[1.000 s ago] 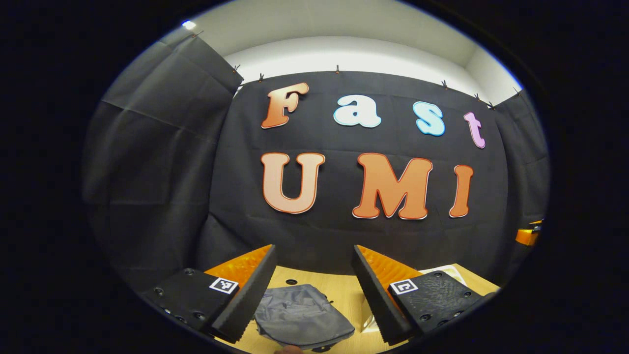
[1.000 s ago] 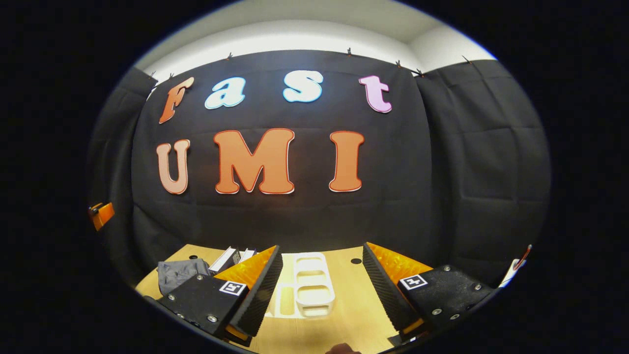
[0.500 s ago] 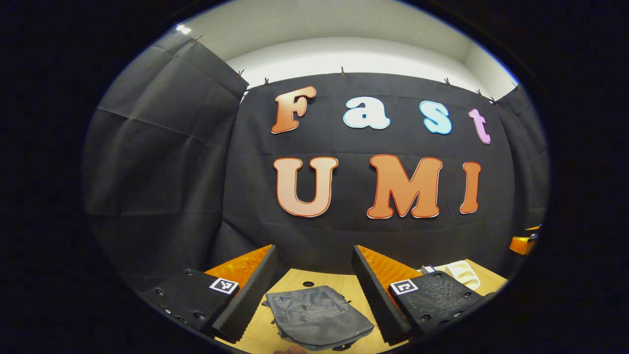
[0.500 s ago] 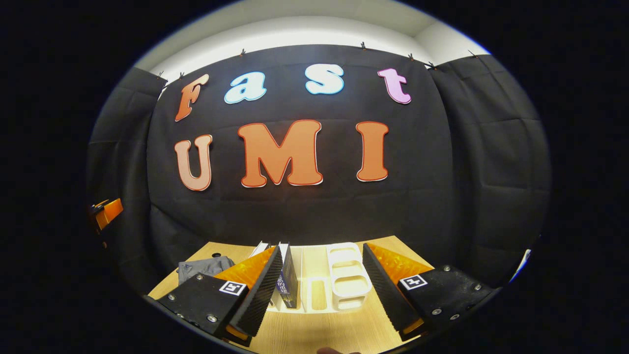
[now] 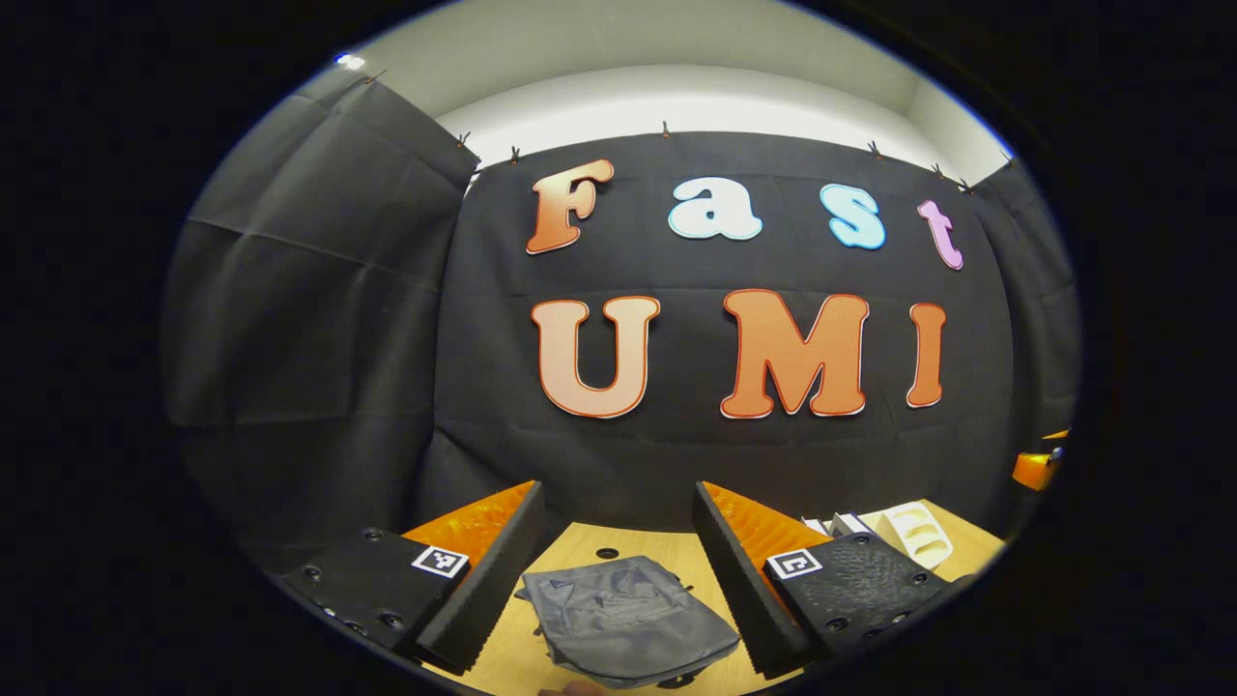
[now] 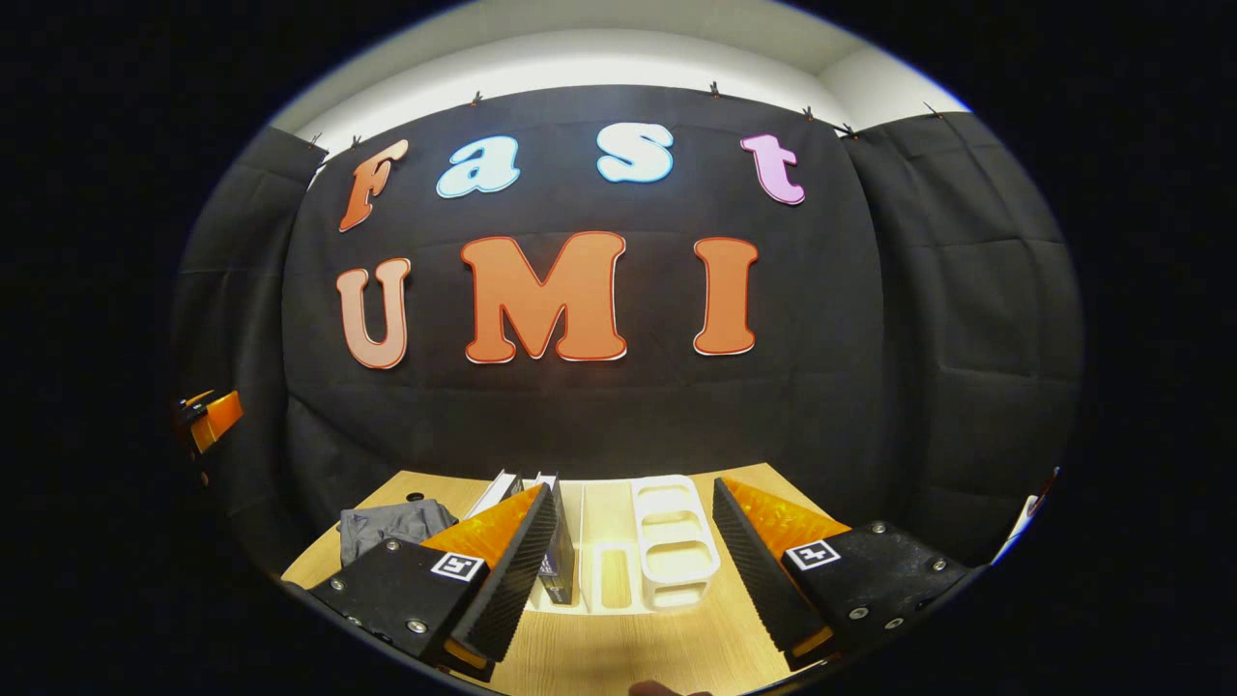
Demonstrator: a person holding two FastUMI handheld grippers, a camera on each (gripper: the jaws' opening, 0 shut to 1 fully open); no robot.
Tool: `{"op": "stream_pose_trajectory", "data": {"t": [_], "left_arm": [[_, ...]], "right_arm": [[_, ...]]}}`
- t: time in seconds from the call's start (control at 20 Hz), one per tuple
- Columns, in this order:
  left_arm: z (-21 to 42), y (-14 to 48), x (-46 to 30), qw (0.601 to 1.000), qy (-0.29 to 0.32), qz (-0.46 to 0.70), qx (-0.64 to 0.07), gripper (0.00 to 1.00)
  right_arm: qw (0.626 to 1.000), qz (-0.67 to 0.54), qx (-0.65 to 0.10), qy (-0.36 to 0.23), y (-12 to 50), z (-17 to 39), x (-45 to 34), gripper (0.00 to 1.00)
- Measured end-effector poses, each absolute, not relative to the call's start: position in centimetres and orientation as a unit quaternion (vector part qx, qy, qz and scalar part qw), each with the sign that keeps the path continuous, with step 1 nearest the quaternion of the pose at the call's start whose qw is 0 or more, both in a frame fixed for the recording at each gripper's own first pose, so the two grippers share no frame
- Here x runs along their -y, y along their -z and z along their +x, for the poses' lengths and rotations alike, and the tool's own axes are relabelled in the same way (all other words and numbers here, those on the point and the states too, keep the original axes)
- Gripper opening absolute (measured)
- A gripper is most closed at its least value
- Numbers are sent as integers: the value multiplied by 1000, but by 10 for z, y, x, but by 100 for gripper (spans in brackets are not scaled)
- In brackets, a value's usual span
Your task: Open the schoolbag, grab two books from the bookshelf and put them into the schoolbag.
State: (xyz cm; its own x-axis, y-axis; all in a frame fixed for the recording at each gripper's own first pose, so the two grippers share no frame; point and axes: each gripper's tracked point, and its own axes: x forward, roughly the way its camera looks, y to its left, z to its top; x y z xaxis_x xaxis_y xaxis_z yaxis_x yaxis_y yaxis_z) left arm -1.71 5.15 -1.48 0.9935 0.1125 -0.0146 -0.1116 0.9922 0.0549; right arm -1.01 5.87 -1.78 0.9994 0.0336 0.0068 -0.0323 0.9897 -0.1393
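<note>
Bookshelf (image 6: pixel 667 541) drifted leftward, lying between the spread right hand-held gripper (image 6: pixel 633 556) fingers.

Wooden table (image 6: pixel 667 657), black cloth wall (image 5: pixel 319 319)

On the desk (image 6: pixel 618 657) we saw the schoolbag (image 5: pixel 626 619) lying flat at nine o'clock of the bookshelf (image 6: pixel 667 541); two books (image 6: pixel 559 565) stood upright in the shelf's nine-o'clock end, nearest the bag.
</note>
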Motion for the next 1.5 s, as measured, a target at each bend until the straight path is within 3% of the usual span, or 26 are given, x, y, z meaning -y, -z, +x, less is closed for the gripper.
{"op": "stream_pose_trajectory", "data": {"t": [0.45,0.85,1.5], "left_arm": [[-7,69,-61,992,-47,96,-65,96],[-18,148,-58,975,-25,158,-156,97],[-48,301,-26,914,60,284,-282,97]], "right_arm": [[995,-95,-27,-19,44,1,-65,97],[991,-111,-70,-7,87,5,-56,97],[977,-132,-167,11,173,0,-35,98]]}}
